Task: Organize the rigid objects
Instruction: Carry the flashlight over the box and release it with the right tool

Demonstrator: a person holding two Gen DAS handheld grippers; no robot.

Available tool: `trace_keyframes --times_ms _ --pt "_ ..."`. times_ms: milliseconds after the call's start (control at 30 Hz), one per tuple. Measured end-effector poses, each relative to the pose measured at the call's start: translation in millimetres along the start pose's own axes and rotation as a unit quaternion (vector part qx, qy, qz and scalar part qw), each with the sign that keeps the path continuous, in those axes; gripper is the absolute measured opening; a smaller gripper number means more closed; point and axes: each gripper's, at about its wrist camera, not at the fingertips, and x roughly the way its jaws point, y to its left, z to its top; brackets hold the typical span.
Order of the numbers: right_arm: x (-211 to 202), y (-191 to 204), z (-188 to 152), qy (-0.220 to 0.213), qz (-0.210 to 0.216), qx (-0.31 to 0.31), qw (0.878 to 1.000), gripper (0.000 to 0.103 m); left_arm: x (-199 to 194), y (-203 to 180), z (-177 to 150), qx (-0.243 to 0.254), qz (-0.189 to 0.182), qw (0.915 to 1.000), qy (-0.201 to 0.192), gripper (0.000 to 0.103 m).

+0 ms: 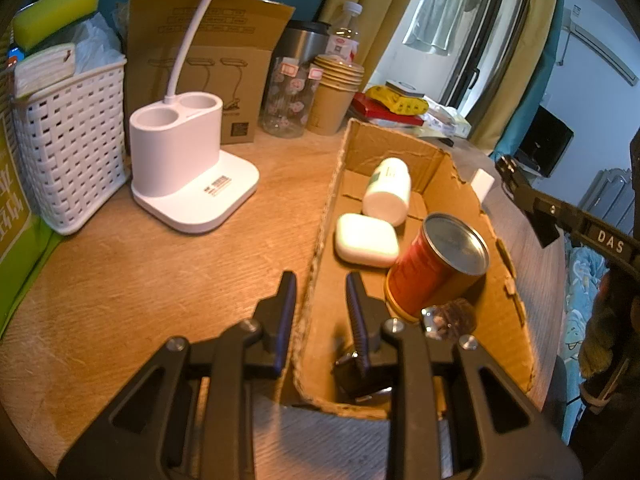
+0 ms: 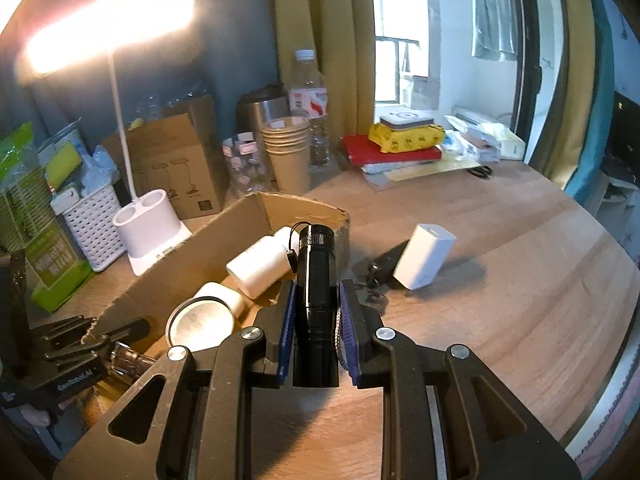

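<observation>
nearest, the right tongs (image 2: 316, 312) are clamped on a black cylindrical flashlight (image 2: 316, 280), held lengthwise between the blue pads, its far end with a thin black cord loop reaching over the right rim of the shallow brown cardboard box (image 2: 168, 280). the left tongs (image 1: 320, 312) stand parted with nothing between them, straddling the left wall of that box (image 1: 320, 240), one finger outside over the wooden surface (image 1: 140, 272), the other inside. just beyond, inside the box, a red metal can with a silver lid (image 1: 436, 264) leans on its side at the right, a small clear glass item (image 1: 448, 316) touching its near side. a white rounded flat case (image 1: 366, 240) lies left of the can, and a white plastic bottle (image 1: 388, 192) lies on its side behind it. outside the box on the right, a white rectangular adapter (image 2: 424, 256) sits tilted on the surface beside a small black object (image 2: 380, 268). farther left stand a white desk lamp base with two round wells (image 1: 180, 168) and a white woven plastic basket (image 1: 68, 148). at the far edge are a stack of brown paper cups (image 1: 334, 96), a patterned clear jar (image 1: 286, 100) and a steel tumbler (image 1: 300, 40).
</observation>
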Motion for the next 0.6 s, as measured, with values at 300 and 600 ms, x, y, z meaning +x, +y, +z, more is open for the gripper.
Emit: trace_keyframes --times_ms 300,600 --pt "2 19 6 -0.002 0.013 -0.015 1.000 0.023 0 0 0 0.000 0.000 1.0000 0.000 0.027" --pt "18 27 11 0.006 0.018 -0.010 1.000 0.023 0 0 0 0.000 0.000 1.0000 0.000 0.027"
